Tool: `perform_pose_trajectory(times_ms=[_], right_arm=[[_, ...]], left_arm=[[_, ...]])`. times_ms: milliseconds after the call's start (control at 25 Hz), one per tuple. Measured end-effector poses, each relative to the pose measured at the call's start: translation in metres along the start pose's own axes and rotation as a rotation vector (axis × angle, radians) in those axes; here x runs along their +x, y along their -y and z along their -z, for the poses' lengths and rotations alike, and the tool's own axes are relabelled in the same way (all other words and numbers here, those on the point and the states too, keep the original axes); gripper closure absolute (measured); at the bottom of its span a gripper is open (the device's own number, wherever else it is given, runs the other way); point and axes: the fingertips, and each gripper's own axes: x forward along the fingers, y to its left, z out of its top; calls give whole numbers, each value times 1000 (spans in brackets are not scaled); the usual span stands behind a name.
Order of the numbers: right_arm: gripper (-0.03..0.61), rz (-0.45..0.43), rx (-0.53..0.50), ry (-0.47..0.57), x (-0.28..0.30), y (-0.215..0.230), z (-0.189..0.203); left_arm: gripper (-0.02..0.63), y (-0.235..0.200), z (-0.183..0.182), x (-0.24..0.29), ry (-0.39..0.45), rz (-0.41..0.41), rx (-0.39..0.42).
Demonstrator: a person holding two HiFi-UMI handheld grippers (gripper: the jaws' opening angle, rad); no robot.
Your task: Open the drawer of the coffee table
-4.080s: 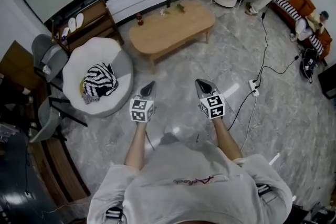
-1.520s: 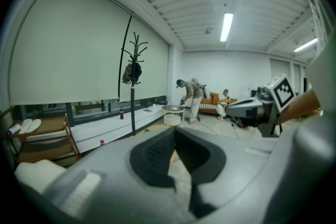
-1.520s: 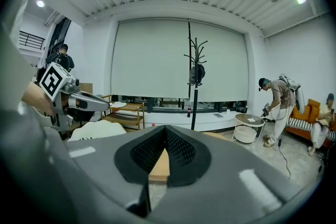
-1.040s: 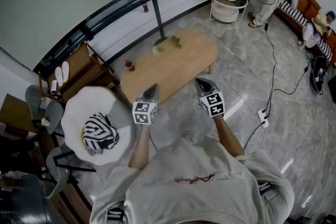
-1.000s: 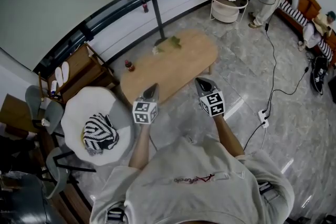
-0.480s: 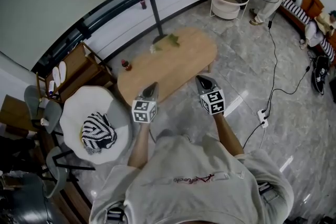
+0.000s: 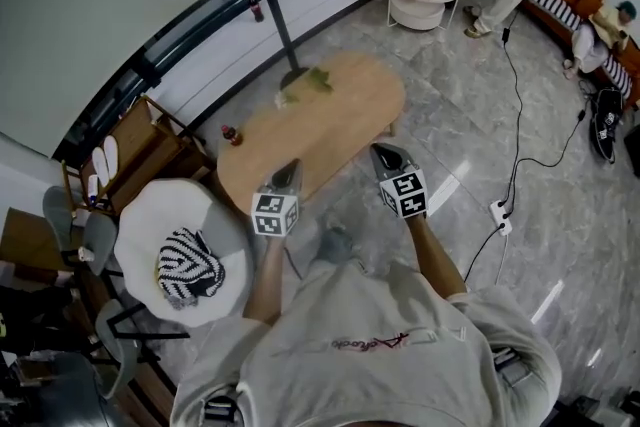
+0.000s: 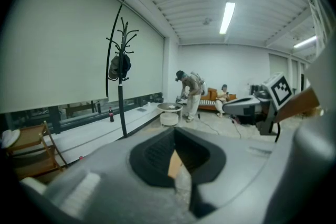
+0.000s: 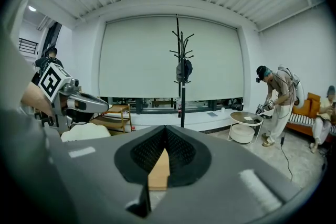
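Note:
The oval wooden coffee table (image 7: 320, 120) stands just ahead of me on the marble floor. No drawer front shows in any view. My left gripper (image 7: 288, 167) is shut and empty, its tip over the table's near edge. My right gripper (image 7: 384, 153) is also shut and empty, level with it and over the same edge, further right. In the left gripper view the closed jaws (image 8: 175, 134) show only a sliver of the wooden top between the pads. The right gripper view shows the same past its jaws (image 9: 165, 131).
A small red bottle (image 7: 231, 133) and green items (image 7: 308, 81) sit on the table. A white round armchair (image 7: 160, 215) with a striped cushion is at the left. A coat stand (image 7: 268, 5) rises behind the table. A cable and power strip (image 7: 497, 212) lie at the right.
The whole view has moved toward the coffee table, so both gripper tips now reach over its near edge. Both grippers have stayed shut.

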Motion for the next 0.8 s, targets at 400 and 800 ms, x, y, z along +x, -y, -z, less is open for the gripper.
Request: perform_pose_trajectory(times_ms=[400, 800], right_arm=[[575, 20, -29, -22, 73, 45, -26], [574, -152, -124, -17, 200, 7, -83]], left_arm=[[615, -52, -22, 69, 31, 15, -29], [615, -172, -35, 69, 66, -148, -112]])
